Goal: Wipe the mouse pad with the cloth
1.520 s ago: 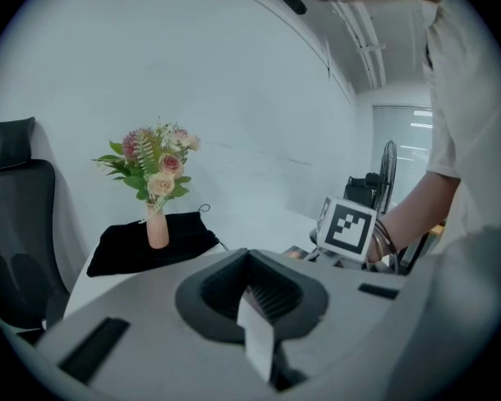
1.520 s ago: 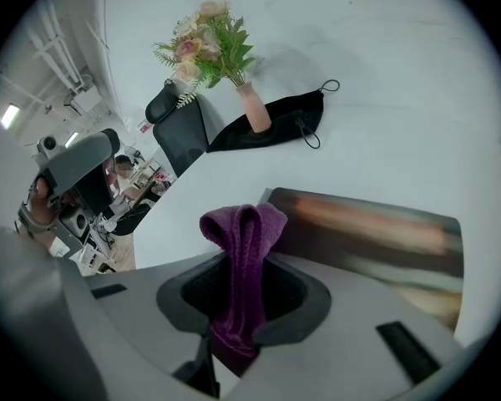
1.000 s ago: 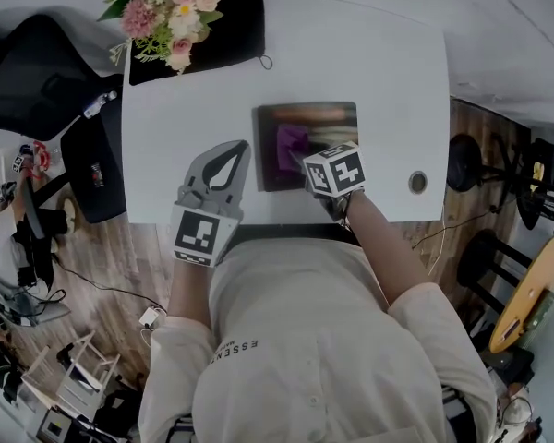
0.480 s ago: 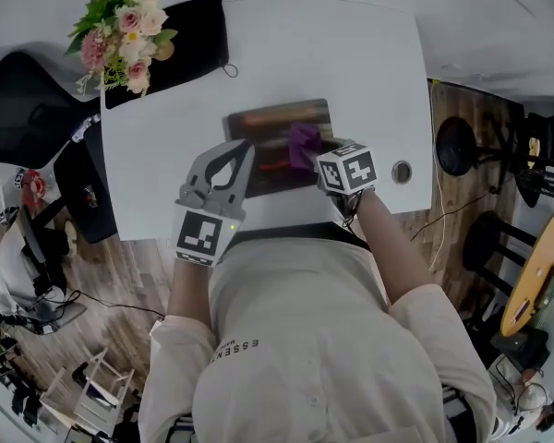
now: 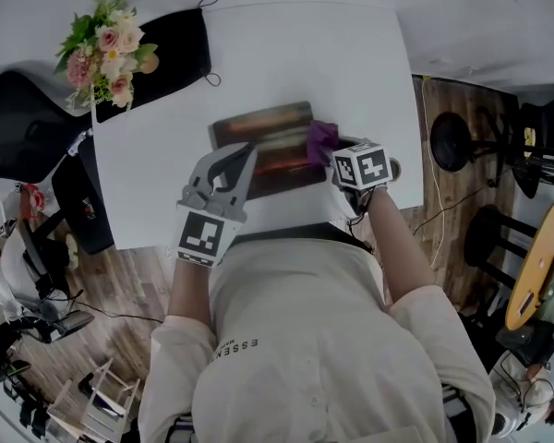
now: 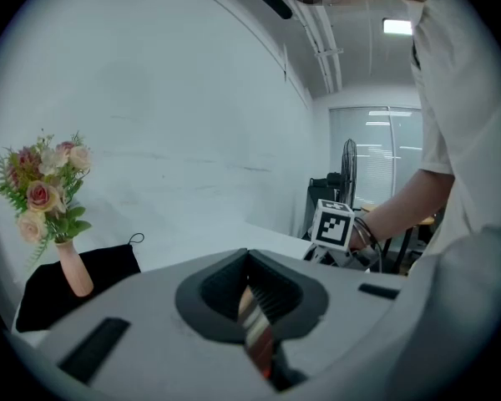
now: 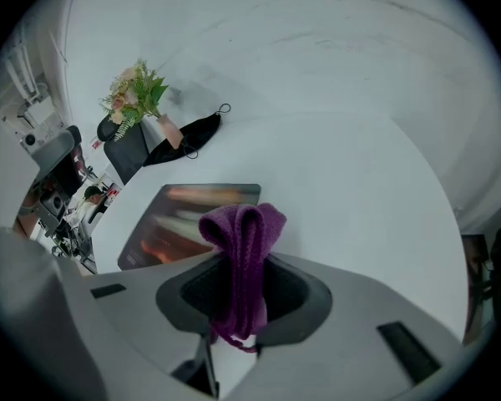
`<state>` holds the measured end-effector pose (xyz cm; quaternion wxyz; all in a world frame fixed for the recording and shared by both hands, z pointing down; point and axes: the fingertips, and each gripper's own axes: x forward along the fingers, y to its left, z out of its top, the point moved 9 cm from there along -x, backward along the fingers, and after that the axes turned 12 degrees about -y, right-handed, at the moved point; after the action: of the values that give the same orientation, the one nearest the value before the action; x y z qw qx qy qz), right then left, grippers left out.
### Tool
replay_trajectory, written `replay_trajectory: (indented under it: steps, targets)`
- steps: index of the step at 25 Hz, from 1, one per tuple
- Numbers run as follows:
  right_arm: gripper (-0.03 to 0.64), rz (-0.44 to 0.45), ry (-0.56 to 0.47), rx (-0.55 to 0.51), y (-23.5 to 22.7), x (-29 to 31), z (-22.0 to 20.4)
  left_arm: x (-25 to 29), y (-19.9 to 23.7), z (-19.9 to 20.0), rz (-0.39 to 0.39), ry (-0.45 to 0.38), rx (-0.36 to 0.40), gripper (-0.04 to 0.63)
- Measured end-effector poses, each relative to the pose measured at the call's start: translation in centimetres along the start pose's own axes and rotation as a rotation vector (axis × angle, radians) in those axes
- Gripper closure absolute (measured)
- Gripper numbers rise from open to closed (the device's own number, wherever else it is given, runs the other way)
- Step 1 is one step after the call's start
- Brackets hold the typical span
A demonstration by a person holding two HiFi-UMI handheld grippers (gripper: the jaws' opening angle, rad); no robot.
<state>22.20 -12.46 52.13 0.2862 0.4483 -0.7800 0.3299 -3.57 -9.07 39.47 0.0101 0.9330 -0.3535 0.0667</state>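
A smooth white table with rounded corners (image 5: 351,63) is seen filling the upper middle of the head view. A flat black fabric pouch with thin cord loops (image 5: 174,49) is laid at its upper-left corner. A bouquet of pink and cream flowers with green leaves (image 5: 102,49) is stood on the pouch.

Just above the frame's centre, a thin rectangular mouse pad with a glossy dark surface and blurred orange-red print (image 5: 268,146) is laid flat on the table.

The grey left gripper (image 5: 240,158) is placed over the pad's lower-left part. Its ribbed jaws are drawn almost together, and only a narrow strip of the pad's print is seen in the slit between them.

The right gripper (image 5: 332,158) is placed at the pad's right edge. Its jaws are clamped on a small purple knitted cloth (image 5: 320,139), which is folded into a soft loop beyond the tips.
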Motion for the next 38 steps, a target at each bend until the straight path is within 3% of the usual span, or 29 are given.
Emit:
replay_trajectory:
  steps: [7,14,22,28,34,38]
  targets:
    - [0.512,-0.073,0.002,0.021,-1.3,-1.8,0.2,-1.5,-0.4,-0.1,0.006,0.002,0.011,0.595]
    - [0.512,0.039,-0.047,0.017,4.8,-2.3,1.0,-5.4,0.4,-0.3,0.013,-0.008,0.014,0.595]
    - [0.512,0.142,-0.007,-0.042,14.3,0.2,-0.6,-10.6,2.0,-1.0,0.019,-0.024,0.036,0.595]
    - [0.512,0.208,0.028,-0.098,20.5,2.6,-2.0,-13.9,3.5,-2.0,0.082,-0.051,-0.036,0.595]
    - [0.512,0.21,0.039,-0.092,22.5,3.5,-2.4,-15.3,3.9,-2.3,0.057,-0.052,-0.007,0.595]
    - [0.512,0.188,0.052,-0.11,22.2,4.2,-2.3,-15.5,4.4,-2.2,0.089,-0.057,-0.053,0.595]
